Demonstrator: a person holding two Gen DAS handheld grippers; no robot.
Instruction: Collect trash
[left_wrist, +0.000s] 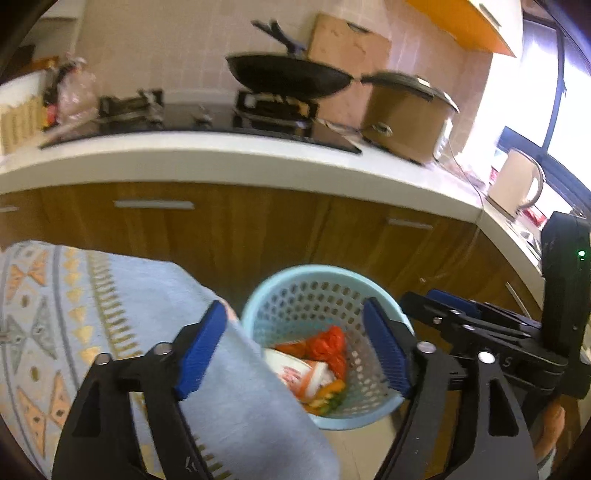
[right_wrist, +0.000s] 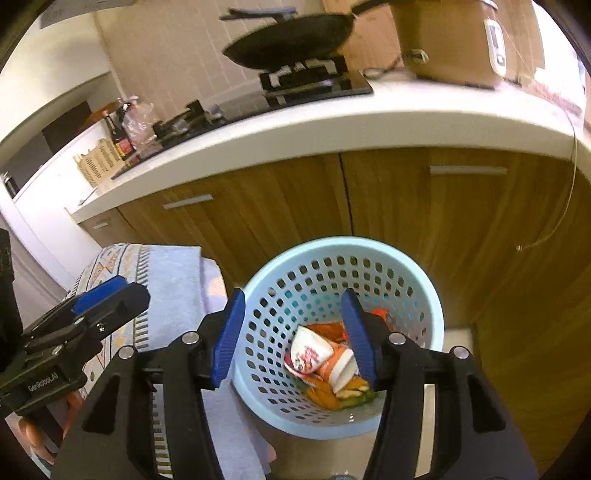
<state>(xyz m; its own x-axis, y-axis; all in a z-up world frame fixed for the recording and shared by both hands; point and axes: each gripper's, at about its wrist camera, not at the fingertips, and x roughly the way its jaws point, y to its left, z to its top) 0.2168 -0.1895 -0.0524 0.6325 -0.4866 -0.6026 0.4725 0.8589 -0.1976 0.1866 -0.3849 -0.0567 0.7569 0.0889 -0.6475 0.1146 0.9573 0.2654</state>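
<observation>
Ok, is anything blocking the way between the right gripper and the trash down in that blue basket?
Nothing visible does. The right gripper hangs open, with nothing between its pads, directly above the blue basket, whose mouth is uncovered. The crumpled paper cup and orange wrappers lie exposed at the bottom. The patterned cloth sits beside the basket, not over it.

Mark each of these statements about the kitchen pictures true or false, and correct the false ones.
1. The blue basket stands on the counter. False: it stands on the floor in front of the wooden cabinets.
2. A crumpled paper cup lies inside the basket. True.
3. The right gripper is clamped on the cup. False: its jaws stand apart above the basket, holding nothing.
4. A black pan sits on the stove. True.
5. The left gripper is shut. False: its jaws stand wide apart with nothing between the pads.
</observation>
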